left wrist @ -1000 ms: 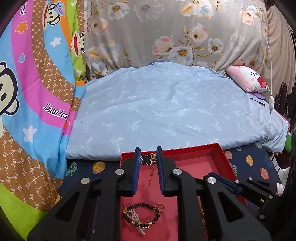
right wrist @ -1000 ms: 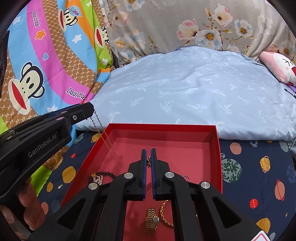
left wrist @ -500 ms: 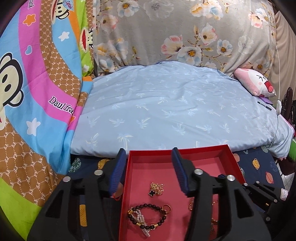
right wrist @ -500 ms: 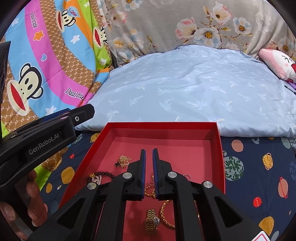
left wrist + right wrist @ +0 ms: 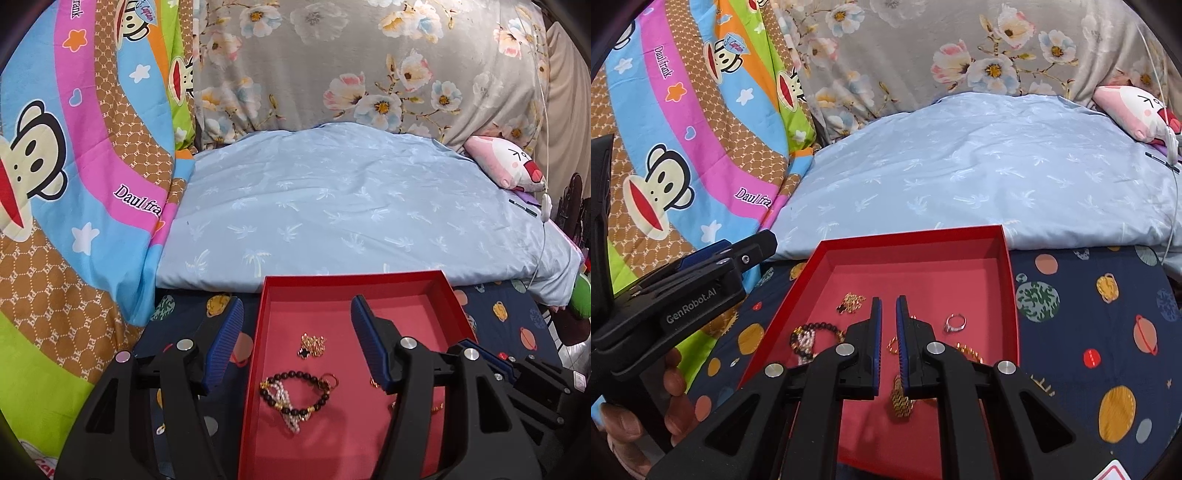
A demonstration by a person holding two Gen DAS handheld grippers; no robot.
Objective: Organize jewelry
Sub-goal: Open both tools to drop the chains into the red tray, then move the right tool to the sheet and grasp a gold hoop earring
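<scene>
The left gripper has just spread its fingers, and the clover necklace it pinched a second ago now lies heaped inside the red tray (one piece placed); the right gripper stays nearly pressed together, empty.

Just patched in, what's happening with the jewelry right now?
A person is sorting jewelry into a red tray on the bed with a claw in each hand. The left claw has just been opening and holds nothing; the gold clover necklace lies bunched on the tray floor beneath it, beyond the black bead bracelet. The right claw is nearly shut and empty above the tray, with a silver ring and a gold watch lying nearby.
</scene>
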